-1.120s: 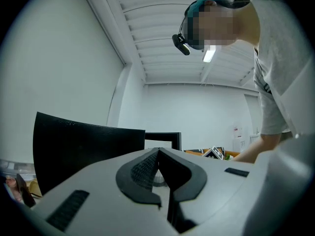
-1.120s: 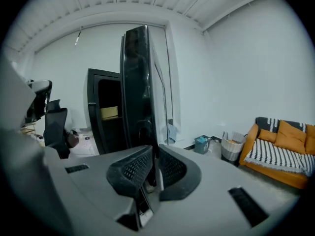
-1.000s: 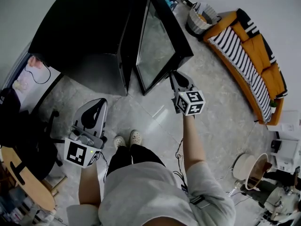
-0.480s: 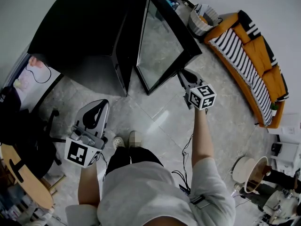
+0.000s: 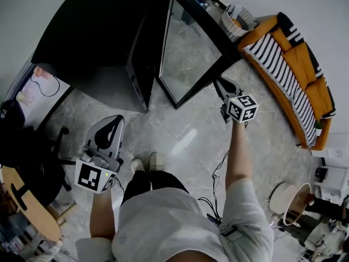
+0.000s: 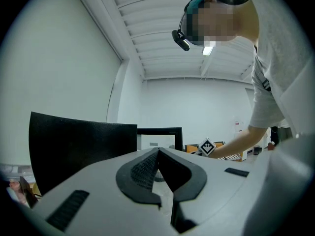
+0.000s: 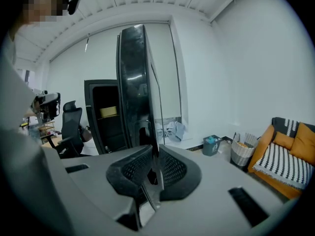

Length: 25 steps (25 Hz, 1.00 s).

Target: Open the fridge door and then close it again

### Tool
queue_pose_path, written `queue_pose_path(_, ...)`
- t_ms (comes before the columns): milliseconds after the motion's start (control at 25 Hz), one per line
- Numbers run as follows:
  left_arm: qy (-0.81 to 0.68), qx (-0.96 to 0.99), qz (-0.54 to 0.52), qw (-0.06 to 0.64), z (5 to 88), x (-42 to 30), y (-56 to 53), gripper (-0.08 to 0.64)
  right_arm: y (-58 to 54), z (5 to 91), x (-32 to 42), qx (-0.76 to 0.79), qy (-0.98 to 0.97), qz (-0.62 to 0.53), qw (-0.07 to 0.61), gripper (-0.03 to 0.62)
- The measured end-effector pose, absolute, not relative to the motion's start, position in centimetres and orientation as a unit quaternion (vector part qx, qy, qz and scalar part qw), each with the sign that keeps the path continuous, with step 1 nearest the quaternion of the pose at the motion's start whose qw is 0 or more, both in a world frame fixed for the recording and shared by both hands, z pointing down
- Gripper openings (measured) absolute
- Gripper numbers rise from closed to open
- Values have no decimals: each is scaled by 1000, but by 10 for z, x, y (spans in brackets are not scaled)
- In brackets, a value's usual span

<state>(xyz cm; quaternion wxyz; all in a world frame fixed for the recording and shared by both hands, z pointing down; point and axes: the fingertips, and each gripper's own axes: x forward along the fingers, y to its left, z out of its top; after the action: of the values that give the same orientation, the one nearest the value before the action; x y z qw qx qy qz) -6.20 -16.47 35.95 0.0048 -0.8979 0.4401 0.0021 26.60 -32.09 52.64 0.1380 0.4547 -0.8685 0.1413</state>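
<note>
**Fridge door point(image 5: 188, 51) stands wide open, one hand-held gripper on its edge**

One black fridge point(image 5: 92, 31) stands on the floor with its single glass-fronted door swung out towards the orange striped sofa point(image 5: 289, 59). There are two hand-held grippers. The right hand-held gripper point(image 5: 221, 83) is at the door's free edge. Its jaws are nearly together, and the edge seems to be pinched between them, though the gap is dark. The left hand-held gripper point(image 5: 113, 121) hangs low beside the person's legs, well apart from the fridge, with its jaws closed on nothing. Compared with a second ago, the door has swung wider and the right hand-held gripper has moved outward with it, while the left has barely moved.
</note>
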Motion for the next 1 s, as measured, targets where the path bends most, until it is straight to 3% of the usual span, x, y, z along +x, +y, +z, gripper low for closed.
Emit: queue_pose_path(1000,437,-899,-7,2,362,-62,-169,14,-315,525,255,477,-859,126,140,40)
